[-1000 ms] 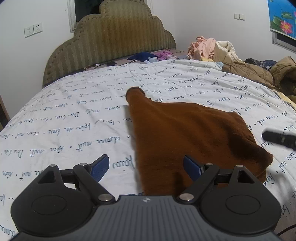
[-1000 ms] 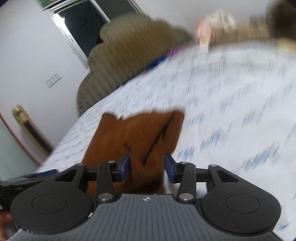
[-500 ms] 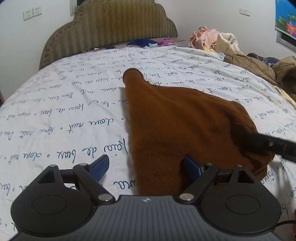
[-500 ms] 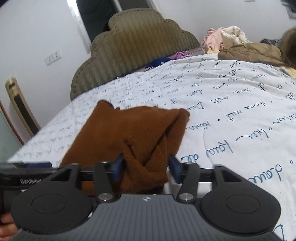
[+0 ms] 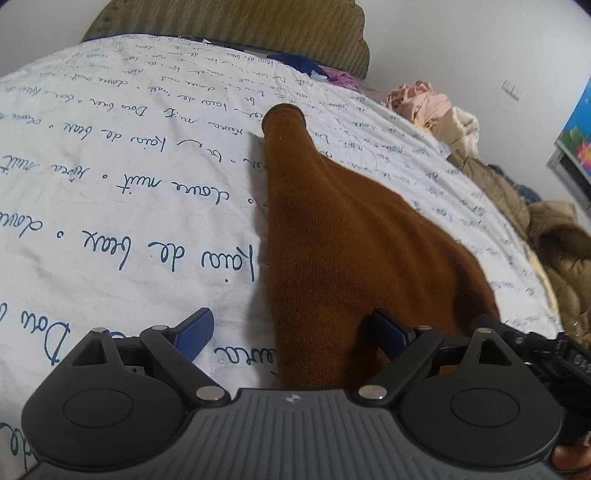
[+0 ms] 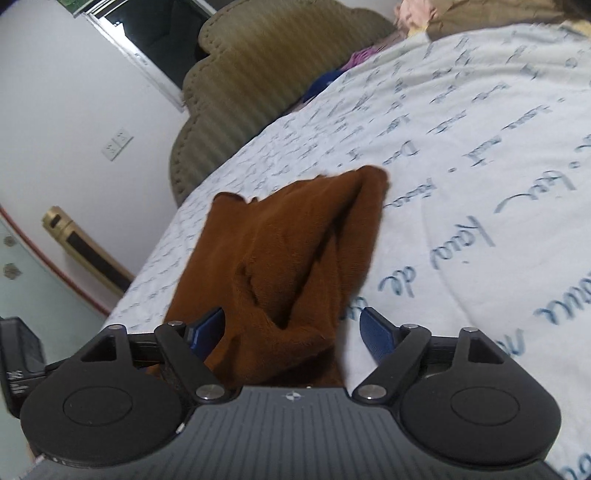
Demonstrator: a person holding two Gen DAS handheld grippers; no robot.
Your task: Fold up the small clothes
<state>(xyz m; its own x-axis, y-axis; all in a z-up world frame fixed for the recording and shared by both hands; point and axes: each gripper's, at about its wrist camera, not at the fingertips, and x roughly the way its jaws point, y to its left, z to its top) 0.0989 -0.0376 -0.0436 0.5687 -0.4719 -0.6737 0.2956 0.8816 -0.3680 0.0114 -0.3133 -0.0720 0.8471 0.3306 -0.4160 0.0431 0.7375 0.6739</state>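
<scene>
A small brown fleece garment lies on the white bedsheet with blue script, a narrow sleeve or leg end pointing toward the headboard. My left gripper is open and low over the garment's near left edge; its right finger rests on the cloth, its left finger over the sheet. In the right wrist view the garment is bunched with folds. My right gripper is open, jaws on either side of the near end of the cloth.
A padded olive headboard stands at the far end. Piles of clothes and tan jackets lie along the bed's right side. The right gripper's body sits beside my left one. A wall socket and window are left.
My right gripper has opened and let go of the bunched garment. My left gripper has moved forward and lower over the garment's edge, staying open.
</scene>
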